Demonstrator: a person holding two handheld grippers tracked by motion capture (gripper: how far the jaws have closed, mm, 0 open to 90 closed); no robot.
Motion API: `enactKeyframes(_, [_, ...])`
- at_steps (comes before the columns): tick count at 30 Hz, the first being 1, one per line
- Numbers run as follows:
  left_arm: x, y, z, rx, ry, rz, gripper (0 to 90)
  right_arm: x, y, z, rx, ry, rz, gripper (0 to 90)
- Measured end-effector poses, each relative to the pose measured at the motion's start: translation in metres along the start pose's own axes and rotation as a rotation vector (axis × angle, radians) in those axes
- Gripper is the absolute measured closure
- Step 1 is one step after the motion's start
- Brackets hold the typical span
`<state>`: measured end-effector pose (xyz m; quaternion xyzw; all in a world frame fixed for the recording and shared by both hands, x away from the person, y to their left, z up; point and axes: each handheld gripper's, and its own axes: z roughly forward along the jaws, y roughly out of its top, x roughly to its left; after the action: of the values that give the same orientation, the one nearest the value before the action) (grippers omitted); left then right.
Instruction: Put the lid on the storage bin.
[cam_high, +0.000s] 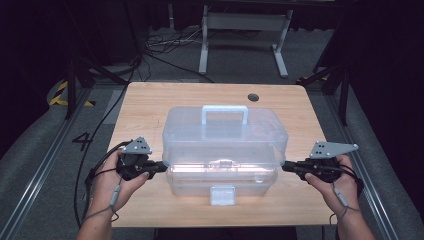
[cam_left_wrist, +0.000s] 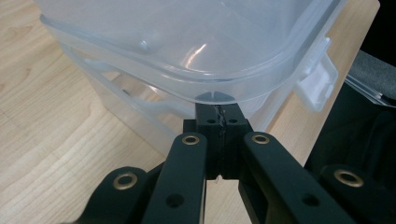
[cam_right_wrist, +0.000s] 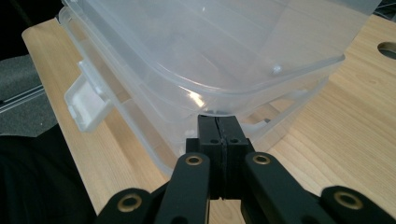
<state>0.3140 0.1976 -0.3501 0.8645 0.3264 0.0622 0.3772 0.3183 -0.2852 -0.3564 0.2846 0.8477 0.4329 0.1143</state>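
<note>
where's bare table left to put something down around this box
Free: the wooden table strip behind the clear box, beside the round hole. Crowded: both box ends, where the left gripper and right gripper sit.

A light wooden bench (cam_high: 150, 100) stands on grey carpet (cam_high: 40, 145). Beyond the bench, a white metal frame (cam_high: 245, 30) and loose cables (cam_high: 165, 47) sit before darkness.

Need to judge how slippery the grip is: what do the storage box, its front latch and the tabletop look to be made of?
Storage box: clear, glossy plastic, it seems; the inside shows through and light glints on its lid rim.
Front latch: cloudier whitish plastic, duller.
Tabletop: pale wood or wood-look laminate, smooth and matte, with visible grain; which of the two I cannot tell.
</note>
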Motion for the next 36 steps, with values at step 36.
enactKeyframes(36, [-0.004,-0.002,0.013,0.192,-0.022,-0.009,90.0,0.003,-0.002,0.010,0.193,0.037,-0.035,90.0])
